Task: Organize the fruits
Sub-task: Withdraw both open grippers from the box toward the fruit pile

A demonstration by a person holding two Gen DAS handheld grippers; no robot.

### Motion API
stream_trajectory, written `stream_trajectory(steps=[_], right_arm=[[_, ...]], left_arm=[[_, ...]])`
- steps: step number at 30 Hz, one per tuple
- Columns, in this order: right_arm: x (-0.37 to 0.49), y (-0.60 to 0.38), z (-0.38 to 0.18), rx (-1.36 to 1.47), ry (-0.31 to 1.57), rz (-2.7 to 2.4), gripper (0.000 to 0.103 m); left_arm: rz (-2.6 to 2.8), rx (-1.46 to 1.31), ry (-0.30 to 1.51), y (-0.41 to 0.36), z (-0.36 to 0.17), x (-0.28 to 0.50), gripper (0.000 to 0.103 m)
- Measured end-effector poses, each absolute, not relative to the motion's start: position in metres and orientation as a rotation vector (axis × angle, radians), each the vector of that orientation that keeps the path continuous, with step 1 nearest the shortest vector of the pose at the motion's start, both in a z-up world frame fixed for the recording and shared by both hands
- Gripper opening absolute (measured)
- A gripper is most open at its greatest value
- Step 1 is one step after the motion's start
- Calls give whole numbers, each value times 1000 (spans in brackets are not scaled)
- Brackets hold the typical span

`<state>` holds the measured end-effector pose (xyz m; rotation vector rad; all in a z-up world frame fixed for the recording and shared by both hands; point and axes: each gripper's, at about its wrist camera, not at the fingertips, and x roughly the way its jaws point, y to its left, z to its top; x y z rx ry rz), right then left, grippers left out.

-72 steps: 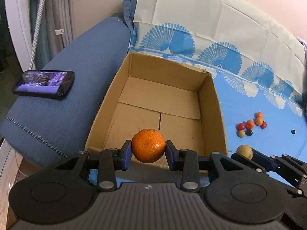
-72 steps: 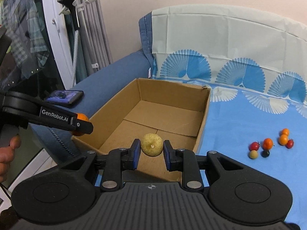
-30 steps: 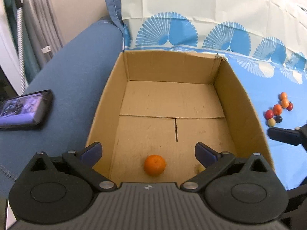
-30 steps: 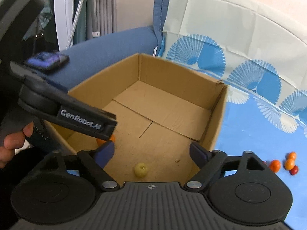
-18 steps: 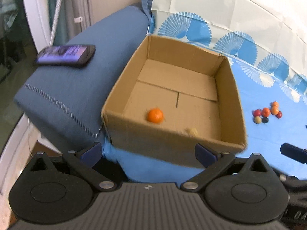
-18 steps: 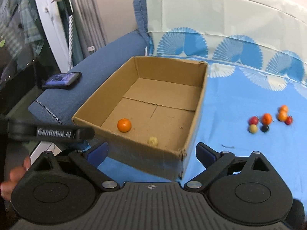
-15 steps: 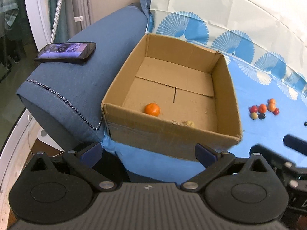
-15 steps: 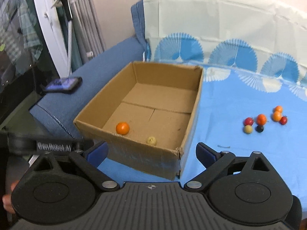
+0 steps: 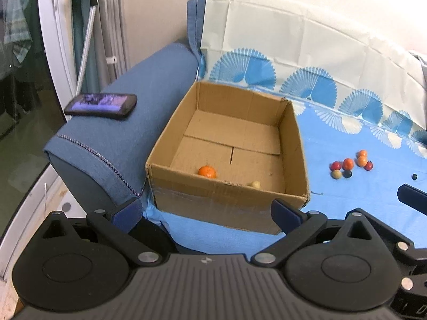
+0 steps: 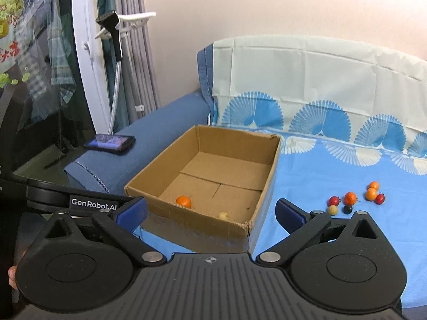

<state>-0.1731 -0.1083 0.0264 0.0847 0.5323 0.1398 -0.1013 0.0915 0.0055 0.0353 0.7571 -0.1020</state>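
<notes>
One cardboard box [image 9: 293, 144] sits on the blue cloth [image 9: 360, 197] over the sofa seat, hard against the blue armrest [image 9: 128, 133]. Inside it, two fruits: one orange [image 9: 207, 171] toward the near-left of the floor, one small yellowish fruit [image 9: 255, 184] toward the near-right, its lower half hidden by the front wall. The two lie apart, not touching.

Outside the box, on the cloth to the right: a loose cluster of seven small round fruits [image 9: 349, 164]. By colour, three orange, two red, one pale yellow, one black. One further dark bead-like item [image 9: 414, 176] lies off by itself, right of the cluster (too small to identify).

One phone [image 9: 101, 106] lies flat on the armrest, screen lit.

Left tongs [image 9: 206, 211]: spread wide, nothing between them. They sit low in front of the box's near wall; the boxed fruits lie beyond and above the gap, the cluster well off to the right.

Right tongs [image 10: 210, 210]: likewise wide apart and empty, also in front of the box. Orange [image 10: 183, 201] and yellowish fruit [image 10: 223, 215] lie just past the near wall; cluster [image 10: 355, 198] ahead of the right finger.
</notes>
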Motion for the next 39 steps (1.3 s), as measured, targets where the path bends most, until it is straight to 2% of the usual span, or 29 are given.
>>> stream_trajectory(steps=[16,39], right_arm=[[-182,-106,31,91,518,142,102],[-158,-123,7,149,590,139,102]], left_arm=[[-105,45,730,92,13,-111,103],[-102,116,800,70,-6,-87,103]])
